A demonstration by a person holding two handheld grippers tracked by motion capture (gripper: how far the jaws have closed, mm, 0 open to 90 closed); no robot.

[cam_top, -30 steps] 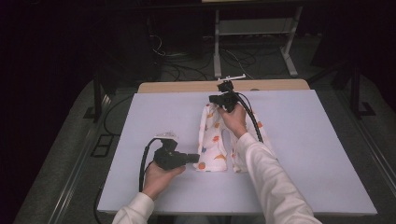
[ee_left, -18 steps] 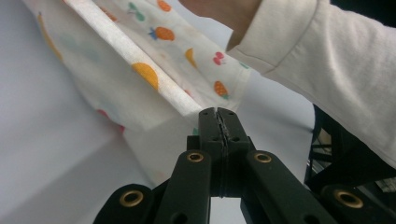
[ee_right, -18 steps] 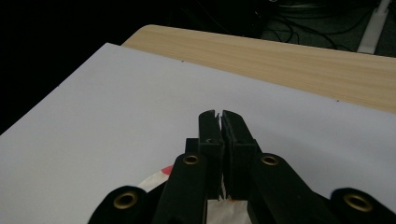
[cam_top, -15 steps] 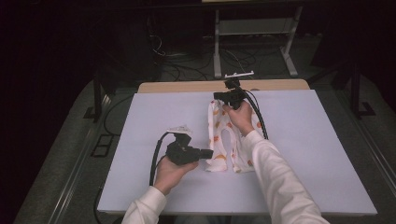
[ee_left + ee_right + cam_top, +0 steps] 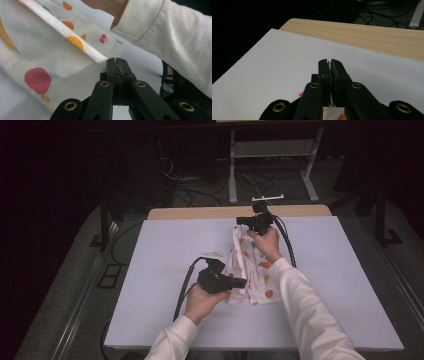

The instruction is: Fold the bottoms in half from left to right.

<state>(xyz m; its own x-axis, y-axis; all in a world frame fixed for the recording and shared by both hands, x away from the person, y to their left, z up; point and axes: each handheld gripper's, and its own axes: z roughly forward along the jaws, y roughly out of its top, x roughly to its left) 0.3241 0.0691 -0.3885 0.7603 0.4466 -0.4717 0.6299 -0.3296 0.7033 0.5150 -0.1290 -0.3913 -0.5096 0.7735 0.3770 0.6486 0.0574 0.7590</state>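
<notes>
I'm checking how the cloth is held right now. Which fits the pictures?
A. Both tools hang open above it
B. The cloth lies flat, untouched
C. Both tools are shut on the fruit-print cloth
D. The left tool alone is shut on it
C: the left tool pinches an edge of the fruit-print cloth, and the right tool has white fabric clamped between its jaws.

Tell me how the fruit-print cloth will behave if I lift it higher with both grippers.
Likely floppy: the fruit-print cloth sags between the right gripper and left gripper. Probably light, hanging from pinched edges. Its free lower end may drag along the table.
</notes>
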